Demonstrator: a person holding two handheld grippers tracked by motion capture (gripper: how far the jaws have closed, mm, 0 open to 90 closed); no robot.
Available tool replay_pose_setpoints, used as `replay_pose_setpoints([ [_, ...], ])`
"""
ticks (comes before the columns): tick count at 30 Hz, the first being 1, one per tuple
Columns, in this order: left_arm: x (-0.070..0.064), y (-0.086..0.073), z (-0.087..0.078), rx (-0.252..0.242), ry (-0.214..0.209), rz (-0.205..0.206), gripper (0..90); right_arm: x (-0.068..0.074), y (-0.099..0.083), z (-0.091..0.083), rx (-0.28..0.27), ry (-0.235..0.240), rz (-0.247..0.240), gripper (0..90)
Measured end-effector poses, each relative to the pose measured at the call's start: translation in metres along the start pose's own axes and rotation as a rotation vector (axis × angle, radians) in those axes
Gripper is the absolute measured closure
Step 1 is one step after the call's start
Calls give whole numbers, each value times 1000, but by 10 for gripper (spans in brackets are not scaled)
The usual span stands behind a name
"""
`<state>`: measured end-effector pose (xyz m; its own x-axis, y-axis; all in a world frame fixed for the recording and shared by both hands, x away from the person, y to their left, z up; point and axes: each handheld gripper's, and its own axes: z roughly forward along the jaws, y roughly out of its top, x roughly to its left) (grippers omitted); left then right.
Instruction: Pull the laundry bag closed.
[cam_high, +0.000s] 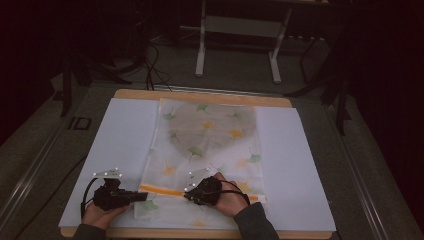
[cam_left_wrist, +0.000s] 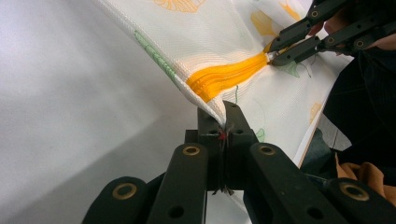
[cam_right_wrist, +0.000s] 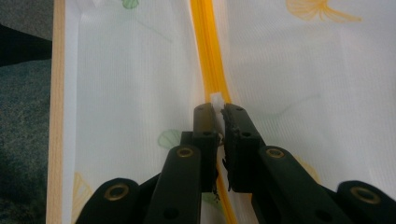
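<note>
A white mesh bag printed with green and orange leaves lies flat on the white sheet. An orange zipper runs across its near end. My left gripper is shut on the bag's left edge, right where the zipper ends, and the left gripper lifts that corner a little. My right gripper is shut on the small white zipper pull, with the right gripper lined up along the zipper. In the left gripper view, the right gripper sits on the zipper farther along.
A white sheet covers the wooden table, whose edge shows at the back and front. White frame legs and cables stand on the dark floor beyond. A dark sleeve is near the right gripper.
</note>
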<state>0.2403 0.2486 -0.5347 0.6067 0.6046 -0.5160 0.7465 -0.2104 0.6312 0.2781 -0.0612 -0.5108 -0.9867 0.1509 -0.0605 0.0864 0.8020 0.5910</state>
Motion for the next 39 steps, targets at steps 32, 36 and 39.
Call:
replay_pose_setpoints([
  [32,0,0,-2,-9,1,3,887,-1,-27,-19,3,-29,34,843],
  [36,0,0,-2,-9,3,6,887,-2,-28,-21,3,-32,34,843],
  [39,0,0,-3,-10,2,3,887,-2,-30,-22,3,-37,38,843],
])
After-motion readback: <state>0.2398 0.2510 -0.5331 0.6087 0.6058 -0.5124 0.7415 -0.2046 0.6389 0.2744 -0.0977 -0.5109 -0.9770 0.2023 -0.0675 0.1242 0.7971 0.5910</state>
